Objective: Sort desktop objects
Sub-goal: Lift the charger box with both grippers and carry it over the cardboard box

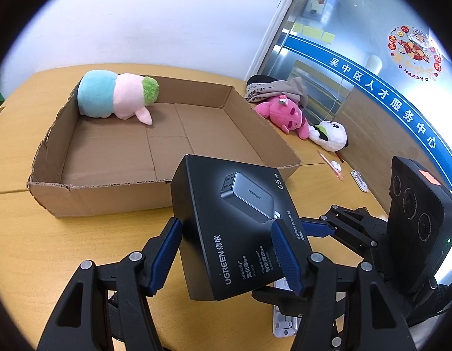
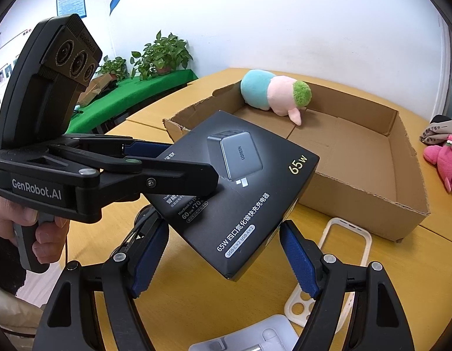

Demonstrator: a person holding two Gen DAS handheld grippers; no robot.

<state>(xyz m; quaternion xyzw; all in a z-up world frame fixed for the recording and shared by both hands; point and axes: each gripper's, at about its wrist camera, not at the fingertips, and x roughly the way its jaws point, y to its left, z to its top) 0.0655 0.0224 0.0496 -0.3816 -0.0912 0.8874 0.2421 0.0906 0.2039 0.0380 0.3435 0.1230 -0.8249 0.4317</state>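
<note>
Both views are evenly and brightly lit by diffuse indoor light, with the white wall point(image 1: 167, 14) nearly washed out. Soft, short shadows are cast on the worktop point(image 1: 35, 248) under the fingers point(image 1: 167, 248). A pale sheen is seen on the black charger box point(image 2: 243, 181), and daylight glare is caught on the glass partition point(image 1: 357, 29). Straight edges are bowed by the fisheye lens, and each frame is ringed by dark vignetting. Focus is held sharp throughout.

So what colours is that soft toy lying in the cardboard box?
The soft toy is teal, pale pink and fuzzy green; the left wrist view shows it best.
</note>
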